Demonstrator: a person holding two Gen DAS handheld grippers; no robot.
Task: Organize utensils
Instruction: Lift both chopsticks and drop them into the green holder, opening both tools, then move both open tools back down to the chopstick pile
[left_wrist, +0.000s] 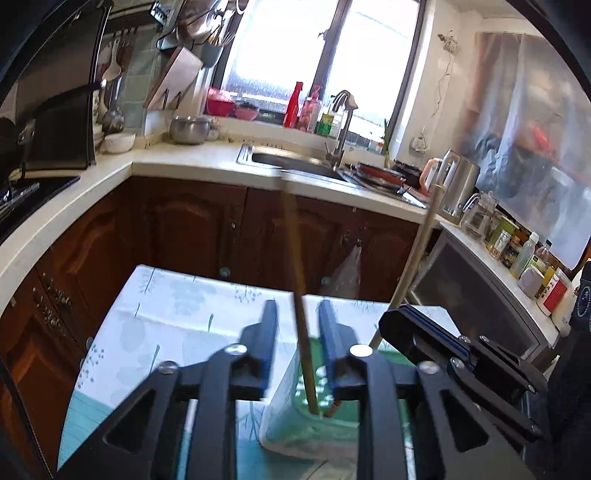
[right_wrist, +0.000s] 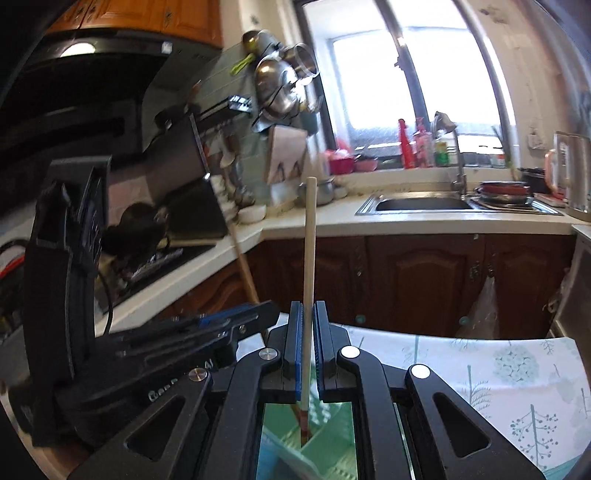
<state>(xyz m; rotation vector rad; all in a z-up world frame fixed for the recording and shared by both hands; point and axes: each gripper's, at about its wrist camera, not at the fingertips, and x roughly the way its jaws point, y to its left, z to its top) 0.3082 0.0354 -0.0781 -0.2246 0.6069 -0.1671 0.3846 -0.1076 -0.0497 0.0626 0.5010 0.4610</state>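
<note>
Two chopsticks stood in a green basket, one of them pinched by the right gripper.

The right gripper (right_wrist: 306, 343) had its jaws pressed against a pale chopstick (right_wrist: 308, 258), which stood nearly upright with its lower end down in the green basket (right_wrist: 325, 450). The left gripper (left_wrist: 297, 332) was spread wide around a darker chopstick (left_wrist: 295, 258) without touching it; that stick (blurred along its upper length) leaned a little left and also ended inside the basket (left_wrist: 317, 410). The basket sat on a table covered by a cloth with a pale tree print (left_wrist: 177, 314). In the left view the pale chopstick (left_wrist: 417, 251) rose just right of the dark one, beside the right gripper (left_wrist: 406, 325). Behind stood the kitchen counter (left_wrist: 192, 158) with a sink (left_wrist: 295, 164) under the window.
</note>
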